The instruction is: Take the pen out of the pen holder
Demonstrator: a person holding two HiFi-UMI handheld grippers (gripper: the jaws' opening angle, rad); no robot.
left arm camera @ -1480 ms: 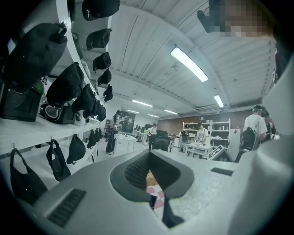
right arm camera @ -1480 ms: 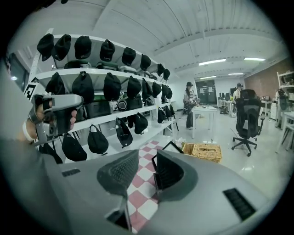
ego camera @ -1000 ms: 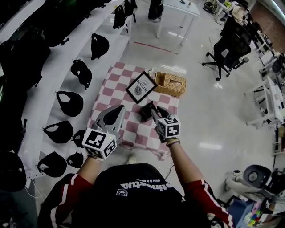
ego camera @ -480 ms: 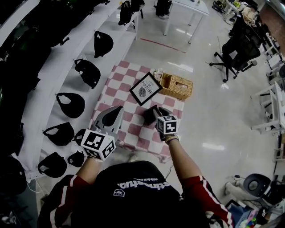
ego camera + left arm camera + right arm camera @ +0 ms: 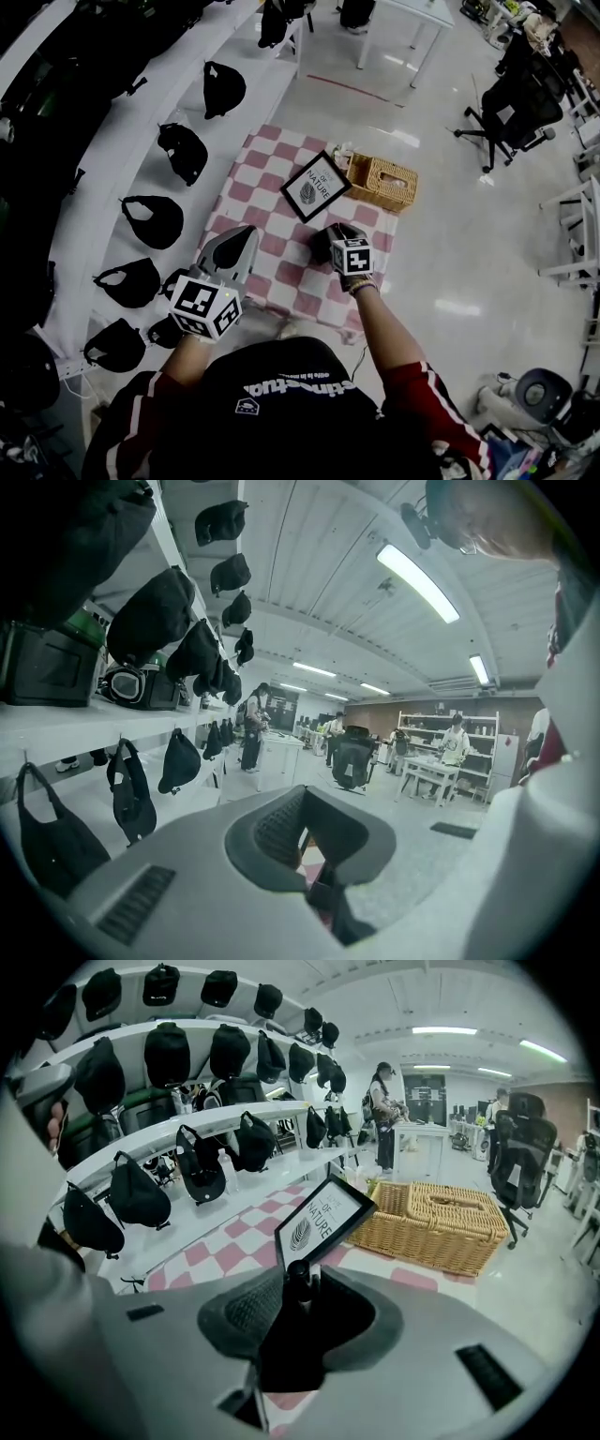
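The right gripper point(image 5: 302, 1312) has moved over the holder point(image 5: 289, 1358), so the pen point(image 5: 298, 1283) now stands between its open jaws, ready to grab; the left gripper point(image 5: 314, 832) hangs open, empty.

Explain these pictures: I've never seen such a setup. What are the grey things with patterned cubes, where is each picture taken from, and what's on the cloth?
No robot: a person holds a two-jaw gripper in each hand; the cubes are parts of them. One picture looks down from the person's head; the others from a camera on each gripper. On the checked cloth are a framed print, a wicker basket and a black pen holder. The left gripper is open and empty. The right gripper straddles the pen holder and its pen; whether it pinches either, I cannot tell.
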